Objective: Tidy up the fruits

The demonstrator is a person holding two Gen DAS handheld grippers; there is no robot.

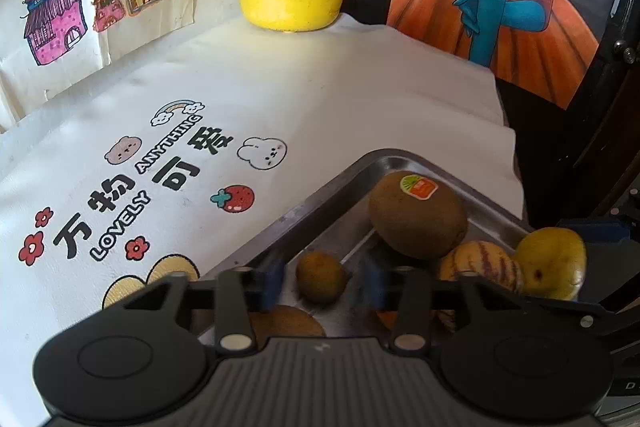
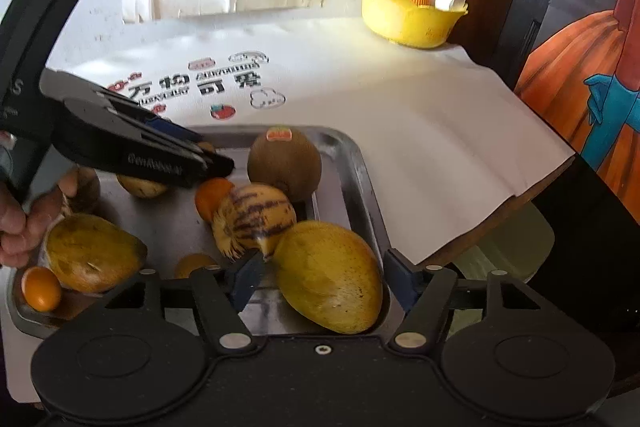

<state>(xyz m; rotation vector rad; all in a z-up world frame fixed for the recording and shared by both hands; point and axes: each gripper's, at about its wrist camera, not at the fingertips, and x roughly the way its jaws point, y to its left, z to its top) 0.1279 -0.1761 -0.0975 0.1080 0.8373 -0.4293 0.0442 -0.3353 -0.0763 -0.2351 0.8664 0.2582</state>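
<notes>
A: From our left gripper [image 1: 320,287], the jaws stand released either side of a small brown fruit [image 1: 321,277] in the tray [image 1: 320,195], ready to close.

B: From our right gripper [image 2: 320,285], jaws flank the mango [image 2: 328,275] at the tray's near right, not clamped. The bowl [image 2: 408,17] waits far right.

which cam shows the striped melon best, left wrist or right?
Right wrist: the striped melon lies whole in the metal tray, purple stripes clear. In the left wrist view, only its top shows, behind the gripper's finger bar.
</notes>
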